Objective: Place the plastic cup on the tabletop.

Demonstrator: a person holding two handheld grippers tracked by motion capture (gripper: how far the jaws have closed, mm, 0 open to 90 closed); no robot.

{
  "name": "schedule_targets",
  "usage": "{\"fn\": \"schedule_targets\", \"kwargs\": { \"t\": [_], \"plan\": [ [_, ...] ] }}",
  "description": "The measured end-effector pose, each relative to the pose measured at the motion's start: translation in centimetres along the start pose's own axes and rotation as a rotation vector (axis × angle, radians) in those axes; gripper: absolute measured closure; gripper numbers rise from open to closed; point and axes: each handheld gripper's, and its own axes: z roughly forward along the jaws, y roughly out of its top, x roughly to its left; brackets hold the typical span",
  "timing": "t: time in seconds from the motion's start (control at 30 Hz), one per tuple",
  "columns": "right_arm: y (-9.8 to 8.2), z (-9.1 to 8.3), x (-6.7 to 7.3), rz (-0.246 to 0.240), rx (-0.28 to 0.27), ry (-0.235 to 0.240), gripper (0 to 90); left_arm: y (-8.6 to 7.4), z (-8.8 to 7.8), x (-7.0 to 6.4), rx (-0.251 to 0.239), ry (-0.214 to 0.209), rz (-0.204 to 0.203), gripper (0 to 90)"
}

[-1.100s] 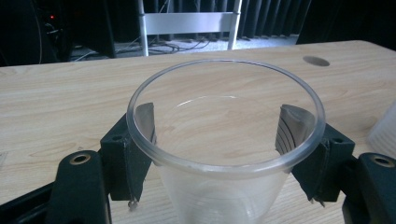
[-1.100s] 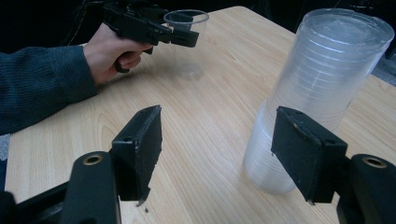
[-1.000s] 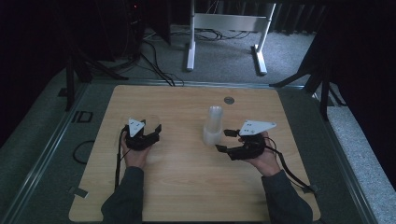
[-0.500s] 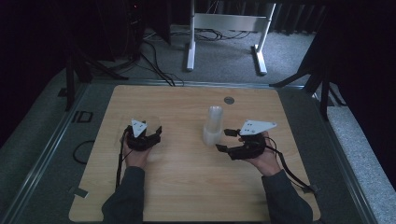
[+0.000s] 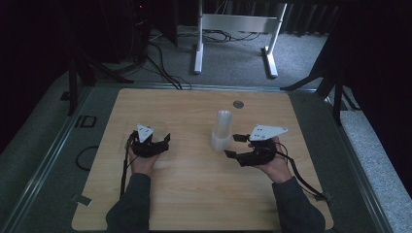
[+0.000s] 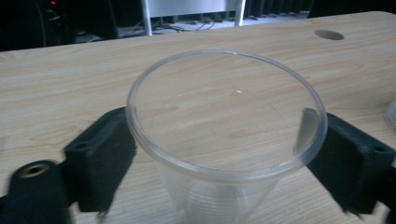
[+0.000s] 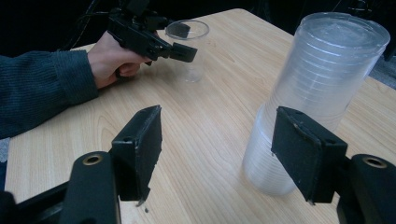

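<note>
A single clear plastic cup (image 6: 224,140) stands upright on the wooden table (image 6: 56,84), between the jaws of my left gripper (image 6: 224,158). These jaws have just been opening and now flank the cup's sides without squeezing it. In the right gripper view the cup (image 7: 189,46) shows far off, with a hand holding the left gripper (image 7: 180,44) around it. A tall stack of clear cups (image 7: 322,79) stands mid-table. My right gripper (image 7: 222,149) is open just short of the stack's base, its right jaw in front of the stack. From above, the stack (image 5: 222,128) sits just left of the right gripper (image 5: 232,145).
A round hole (image 5: 238,104) lies in the table (image 5: 194,194) beyond the stack. Dark-sleeved forearms come in from the near edge. Behind the table are a white stand (image 5: 233,29) and floor cables. Bare wood lies between the two hands.
</note>
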Motion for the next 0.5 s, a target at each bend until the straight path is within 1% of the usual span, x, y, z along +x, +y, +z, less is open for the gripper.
{"fn": "schedule_targets", "kwargs": {
  "t": [0.1, 0.13, 0.17, 0.23, 0.27, 0.3, 0.33, 0.37, 0.4, 0.5],
  "plan": [
    [0.0, 0.0, 0.0, -0.001, 0.000, 0.001, 32.9, 0.1, -0.2, 0.1, 0.000, 0.006, -0.006, 8.5],
    [0.0, 0.0, 0.0, -0.001, 0.000, 0.001, 32.9, 0.2, -0.4, 0.2, -0.011, 0.000, -0.021, 8.5],
    [0.0, 0.0, 0.0, 0.000, 0.000, 0.001, 32.9, 0.3, -0.7, 0.3, -0.016, 0.002, -0.026, 7.9],
    [0.0, 0.0, 0.0, -0.001, 0.002, 0.002, 32.8, 0.5, -1.2, 0.4, -0.031, -0.008, -0.029, 7.9],
    [0.0, 0.0, 0.0, -0.001, 0.002, 0.001, 32.7, 0.6, -1.4, 0.4, -0.039, 0.000, -0.029, 7.9],
    [0.0, 0.0, 0.0, -0.002, 0.002, 0.002, 32.7, 0.7, -1.8, 0.4, -0.056, -0.005, -0.032, 7.8],
    [0.0, 0.0, 0.0, -0.002, 0.002, 0.002, 32.7, 0.7, -1.8, 0.4, -0.056, -0.005, -0.032, 7.7],
    [0.0, -0.1, 0.0, -0.003, 0.002, 0.002, 32.6, 1.0, -2.6, 0.4, -0.082, -0.001, -0.039, 7.7],
    [0.0, -0.1, 0.0, -0.003, 0.001, 0.001, 32.6, 1.2, -2.9, 0.4, -0.096, -0.005, -0.041, 7.7],
    [0.0, -0.1, 0.0, -0.004, 0.000, 0.000, 32.6, 1.6, -4.2, 0.2, -0.141, -0.009, -0.034, 7.8]
  ]
}}
